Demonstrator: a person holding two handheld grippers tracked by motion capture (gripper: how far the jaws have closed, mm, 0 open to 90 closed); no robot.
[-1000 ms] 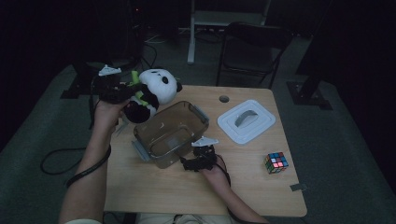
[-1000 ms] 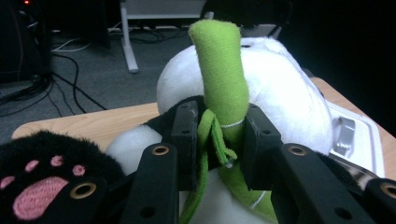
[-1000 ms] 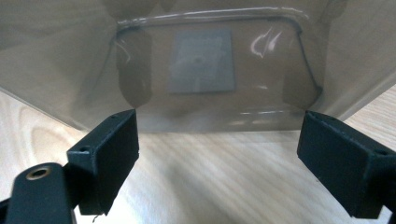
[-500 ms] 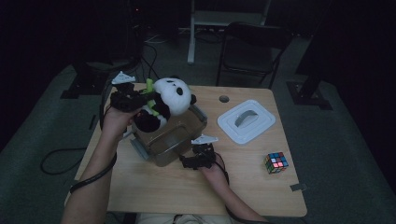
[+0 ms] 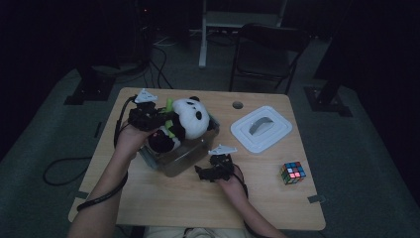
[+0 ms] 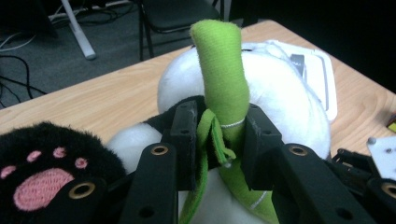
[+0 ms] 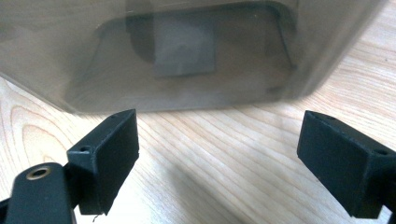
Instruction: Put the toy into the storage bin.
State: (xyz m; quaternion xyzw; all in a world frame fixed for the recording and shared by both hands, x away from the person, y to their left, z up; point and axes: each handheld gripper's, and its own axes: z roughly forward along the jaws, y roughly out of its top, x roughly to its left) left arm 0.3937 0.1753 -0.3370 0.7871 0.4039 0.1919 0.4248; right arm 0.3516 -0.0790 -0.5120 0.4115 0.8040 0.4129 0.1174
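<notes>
A plush panda (image 5: 187, 121) with a green bamboo stalk (image 6: 221, 88) hangs over the clear plastic box (image 5: 185, 161) on the table. My left gripper (image 5: 159, 121) is shut on the green stalk, which stands up between its jaws (image 6: 217, 140); the panda's white body and a black paw with pink pads (image 6: 44, 179) show around them. My right gripper (image 5: 204, 174) rests on the wood just in front of the box, open, with bare table between its fingers (image 7: 219, 163). The box's clear wall (image 7: 187, 51) is right ahead of it.
A white box lid (image 5: 261, 129) lies on the table to the right of the box. A Rubik's cube (image 5: 292, 172) sits near the right front. A folding chair (image 5: 265, 54) stands behind the table. The table has a round hole (image 5: 237, 105) near its back edge.
My left gripper has carried the panda to the right, from beyond the box's left side to over the box, and lowered it. The right gripper has stayed in front of the box.
</notes>
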